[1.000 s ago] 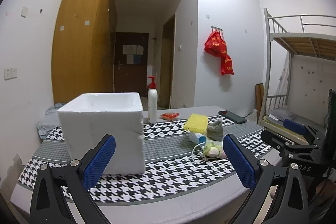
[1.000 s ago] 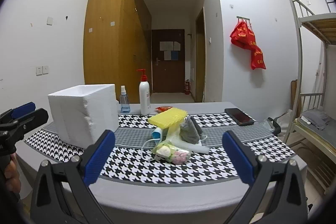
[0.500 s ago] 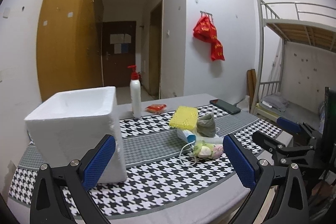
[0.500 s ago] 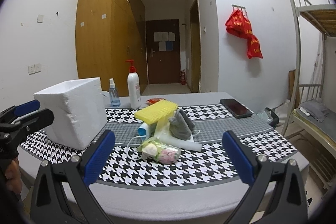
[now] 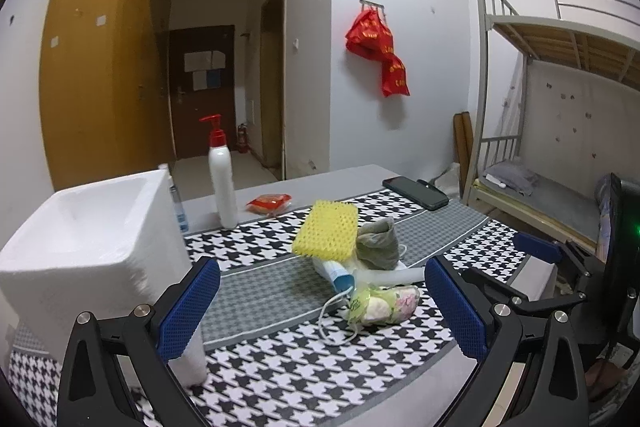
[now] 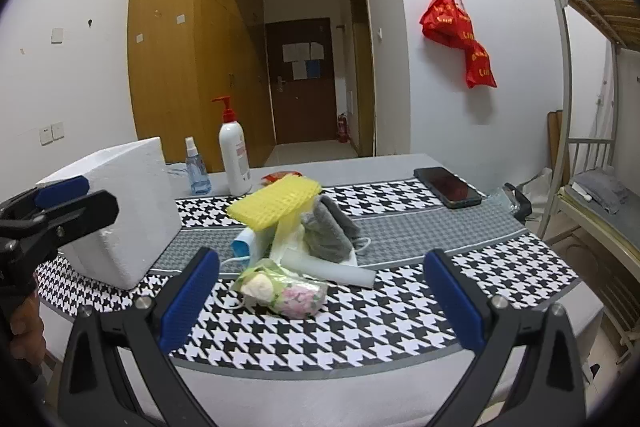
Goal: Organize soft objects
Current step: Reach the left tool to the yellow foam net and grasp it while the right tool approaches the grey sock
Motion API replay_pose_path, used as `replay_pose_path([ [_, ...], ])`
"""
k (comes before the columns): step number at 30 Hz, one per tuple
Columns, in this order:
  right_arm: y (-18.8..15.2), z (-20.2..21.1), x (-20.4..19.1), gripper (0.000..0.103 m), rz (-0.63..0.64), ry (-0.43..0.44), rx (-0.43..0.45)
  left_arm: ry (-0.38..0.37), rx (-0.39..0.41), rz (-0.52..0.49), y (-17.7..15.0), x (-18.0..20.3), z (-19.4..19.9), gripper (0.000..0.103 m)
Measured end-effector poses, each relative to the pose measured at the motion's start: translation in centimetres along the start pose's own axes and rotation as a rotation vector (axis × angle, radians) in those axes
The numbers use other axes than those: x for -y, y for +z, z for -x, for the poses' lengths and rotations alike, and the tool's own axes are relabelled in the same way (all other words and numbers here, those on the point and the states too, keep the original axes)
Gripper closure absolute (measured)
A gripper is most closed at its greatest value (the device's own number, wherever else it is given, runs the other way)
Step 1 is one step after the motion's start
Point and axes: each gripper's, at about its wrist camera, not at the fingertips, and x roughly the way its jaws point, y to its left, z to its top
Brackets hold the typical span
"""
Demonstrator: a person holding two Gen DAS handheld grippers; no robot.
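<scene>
Soft objects are heaped together on the houndstooth-patterned tabletop (image 6: 360, 327), and the white rectangular foam box (image 6: 132, 211) is taken as the landmark. To the right of the foam box, a yellow mesh sponge (image 6: 276, 201) is propped on top of the heap. A grey folded cloth (image 6: 328, 231) is seen on the side of the sponge away from the box. A clear bag of pale soft items (image 6: 284, 289) is laid at the heap's near edge, with a white foam tube (image 6: 332, 269) just behind it. Behind the foam box, a white pump bottle with a red top (image 6: 234, 155) is stood upright. The left tool (image 5: 322, 311) is held wide apart and empty beside the box; the right tool (image 6: 322, 301) is likewise spread wide, holding nothing.
</scene>
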Motion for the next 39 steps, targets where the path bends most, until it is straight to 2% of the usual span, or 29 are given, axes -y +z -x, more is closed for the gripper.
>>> replay_pose_path([
  [7,0.2,-1.7,1.1,0.000,-0.016,-0.003,-0.021,-0.010,-0.043,-0.011,0.9,0.2,-3.1,0.001],
  [14,0.4,-3.6,2.2,0.000,-0.032,0.001,-0.056,-0.039,-0.119,-0.018,1.8,0.3,-6.9,0.001],
  [21,0.9,-5.0,3.2,0.000,-0.033,-0.011,-0.076,-0.049,-0.174,-0.058,2.3,0.9,-10.2,0.001],
  [26,1.0,-5.9,3.7,0.000,-0.034,-0.017,-0.093,-0.043,-0.199,-0.043,2.7,0.3,-12.5,0.001],
  [33,1.4,-7.1,4.1,0.000,-0.025,-0.019,-0.113,-0.100,-0.278,0.005,2.2,-0.4,-15.3,0.002],
  [39,2.2,-7.8,4.5,0.000,-0.010,-0.024,-0.125,-0.099,-0.304,0.003,1.7,-0.5,-16.6,0.007],
])
